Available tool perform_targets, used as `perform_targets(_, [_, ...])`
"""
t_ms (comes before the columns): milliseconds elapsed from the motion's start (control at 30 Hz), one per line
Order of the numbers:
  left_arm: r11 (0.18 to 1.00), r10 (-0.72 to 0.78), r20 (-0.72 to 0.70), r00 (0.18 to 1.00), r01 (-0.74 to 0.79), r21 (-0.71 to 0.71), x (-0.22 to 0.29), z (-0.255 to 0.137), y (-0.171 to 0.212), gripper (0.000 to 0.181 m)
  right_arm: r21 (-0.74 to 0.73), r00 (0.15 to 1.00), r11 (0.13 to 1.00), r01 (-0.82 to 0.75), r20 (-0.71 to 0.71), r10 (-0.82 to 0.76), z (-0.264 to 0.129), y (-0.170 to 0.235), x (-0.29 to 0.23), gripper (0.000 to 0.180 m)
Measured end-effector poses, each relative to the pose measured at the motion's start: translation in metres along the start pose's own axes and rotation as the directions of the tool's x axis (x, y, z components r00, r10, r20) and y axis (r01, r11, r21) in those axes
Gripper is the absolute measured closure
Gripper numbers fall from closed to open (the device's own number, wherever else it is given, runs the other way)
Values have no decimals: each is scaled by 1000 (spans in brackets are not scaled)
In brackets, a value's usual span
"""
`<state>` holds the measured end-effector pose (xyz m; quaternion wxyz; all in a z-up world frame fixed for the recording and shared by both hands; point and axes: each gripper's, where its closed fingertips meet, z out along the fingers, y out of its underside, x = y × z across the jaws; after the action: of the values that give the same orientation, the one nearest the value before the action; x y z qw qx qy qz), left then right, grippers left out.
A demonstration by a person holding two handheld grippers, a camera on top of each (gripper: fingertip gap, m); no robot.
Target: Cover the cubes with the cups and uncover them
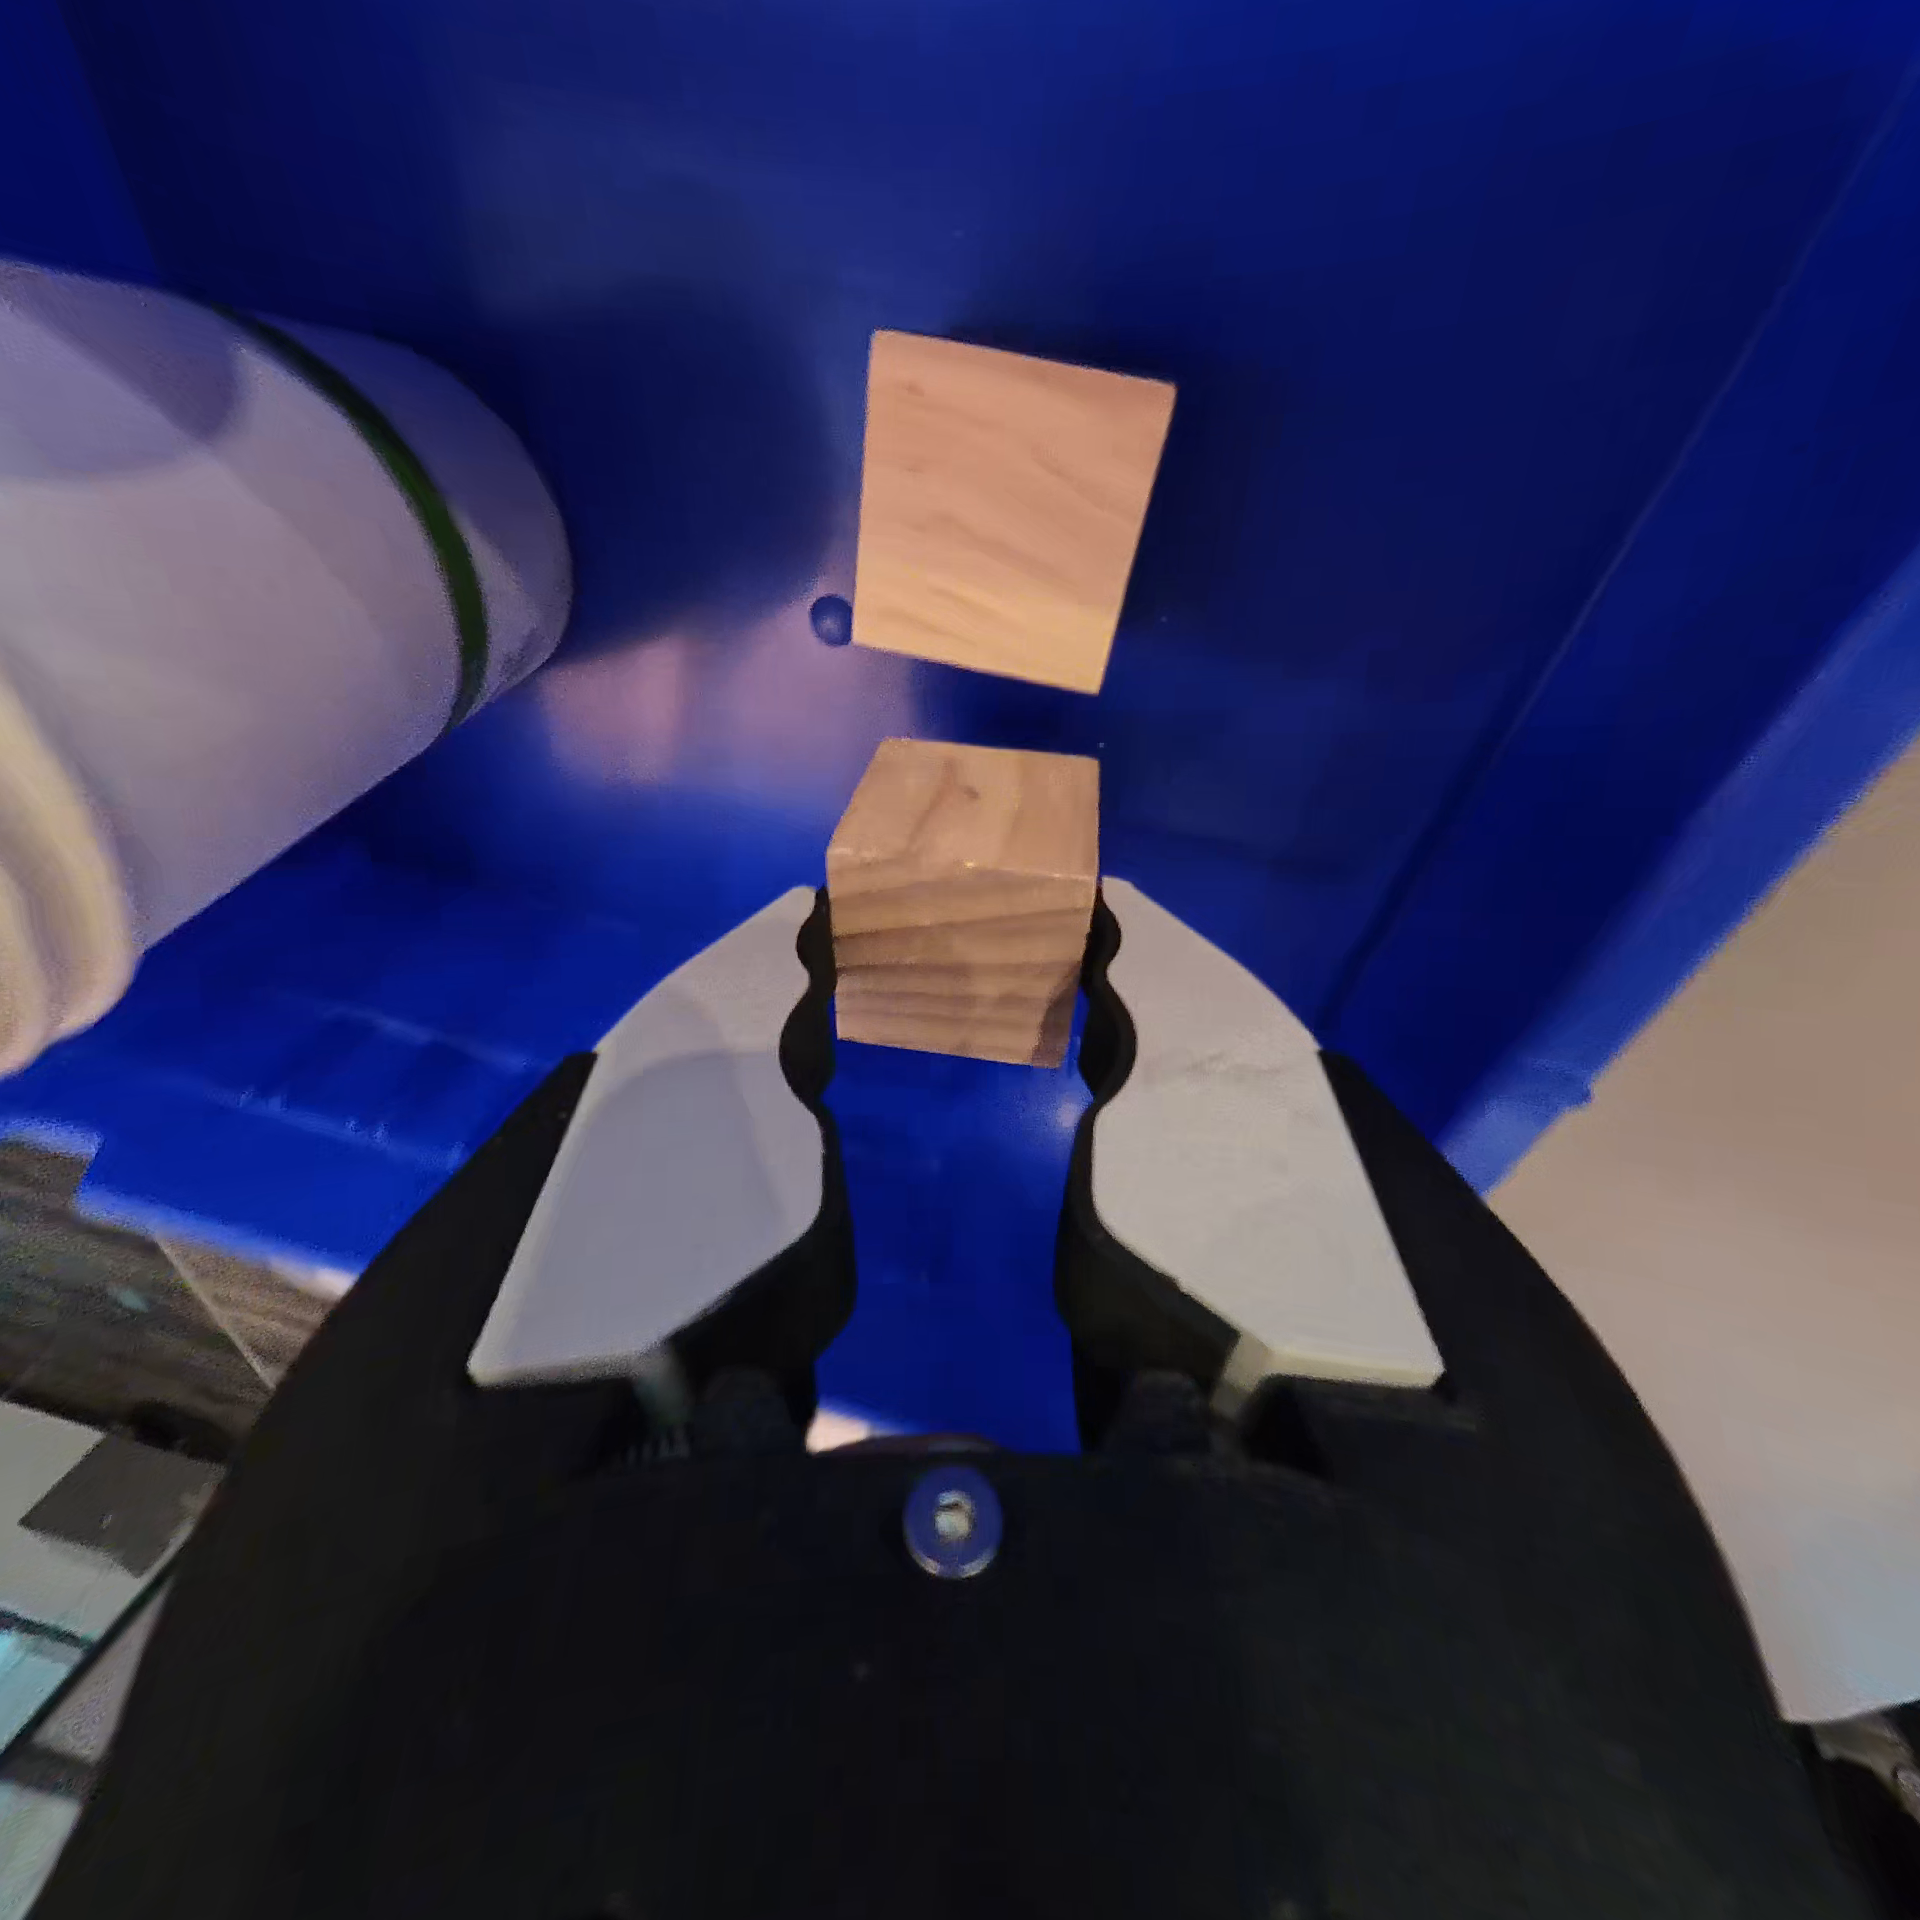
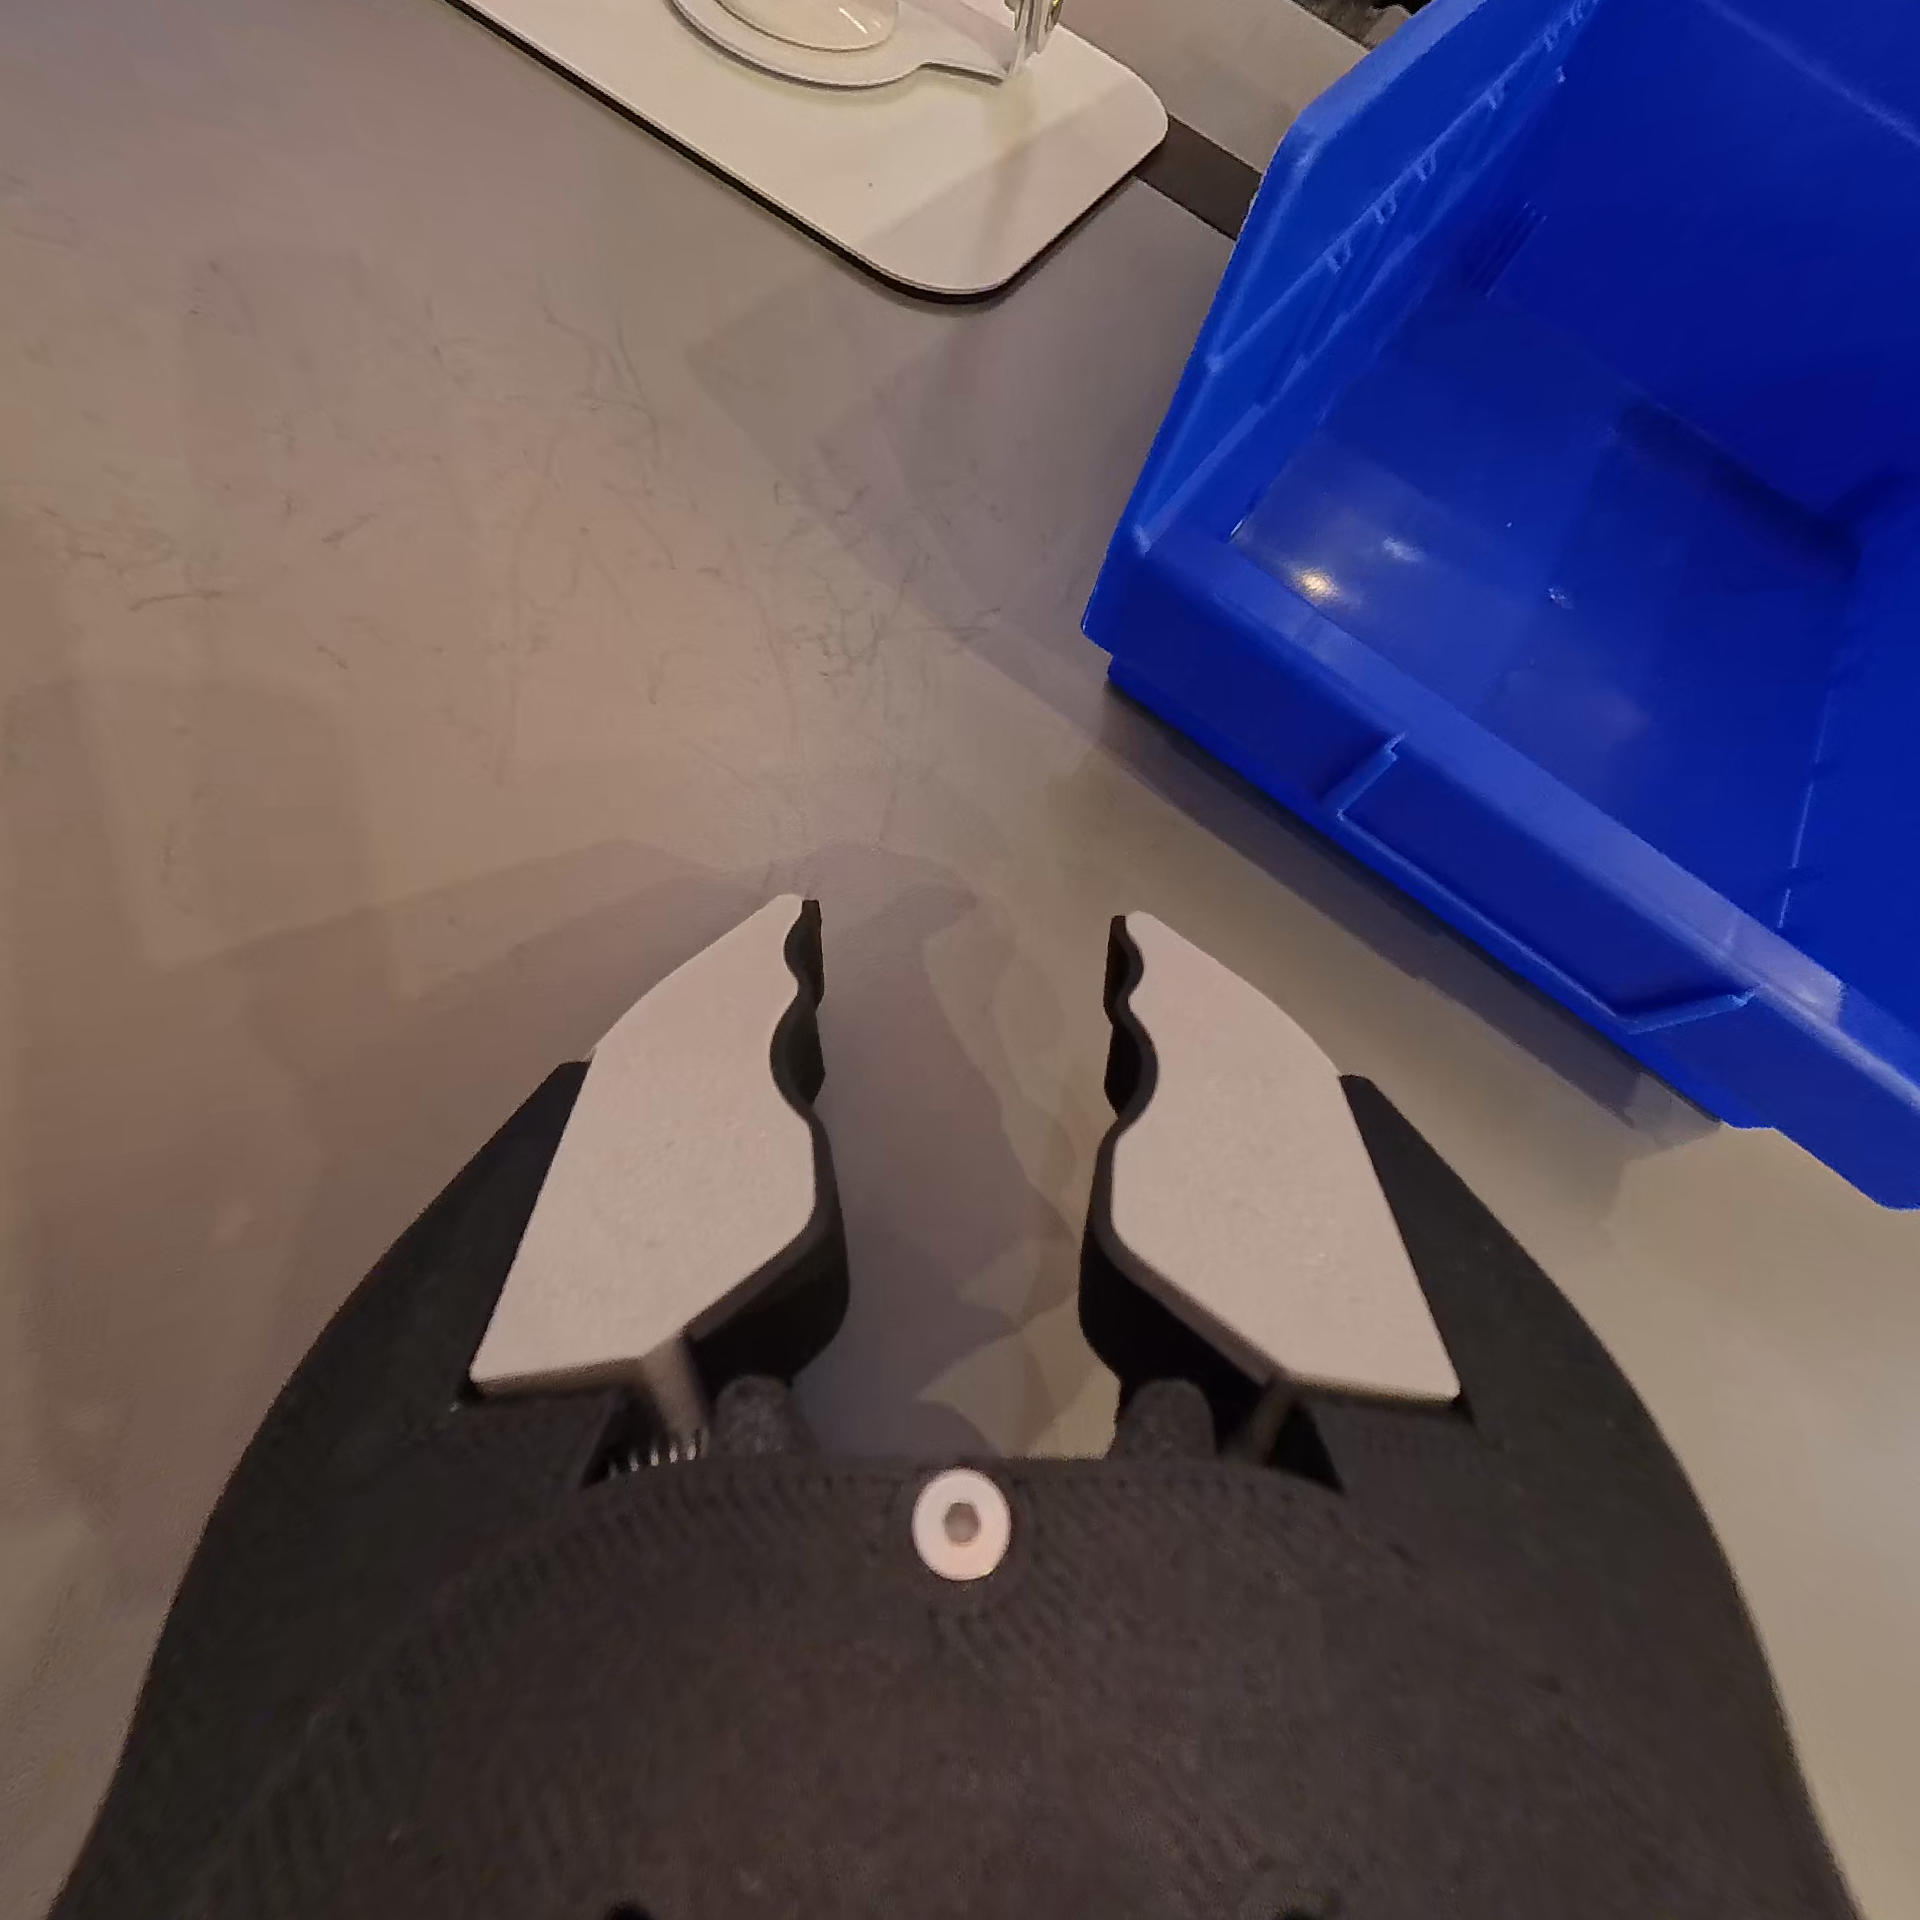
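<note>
blue bin (image 1: 1351, 312) surrounds the left gripper (image 1: 961, 914), clamped on a cube (image 1: 961, 904); second cube (image 1: 1008, 509) lies straight ahead, cup (image 1: 260, 582) left. right gripper (image 2: 961, 925) gapes empty over the table (image 2: 416, 520).

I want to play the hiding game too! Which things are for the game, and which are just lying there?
For the game: gripped cube, second cube, white cup, left gripper, right gripper.

Just there: blue bin, white mat, clear glass dish.
</note>
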<state>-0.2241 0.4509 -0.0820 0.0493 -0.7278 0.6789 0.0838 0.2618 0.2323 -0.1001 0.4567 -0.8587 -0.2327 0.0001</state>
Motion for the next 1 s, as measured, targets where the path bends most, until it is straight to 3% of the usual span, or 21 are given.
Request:
perform_targets(233, [985,-162,142,977,153,75,26,-84,-5,136,29,999,999,40,-15,-39,-6,-1,0,124])
perform_targets(400, [977,-98,78,992,82,195,96,-114,-81,136,-5,996,1000,27,-88,-28,-22,21,26,124])
perform_targets(700, [931,194,-38,980,-172,321,231,-106,-264,136,-36,993,999,8,-115,-13,-27,34,43,124])
perform_targets(833, [933,216,-103,971,-175,315,265,-89,-306,136,-29,993,1000,9,-115,-13,-28,33,43,125])
perform_targets(1000, [940,219,-171,961,-162,299,292,-72,-329,136,-24,993,1000,14,-117,-16,-28,32,43,125])
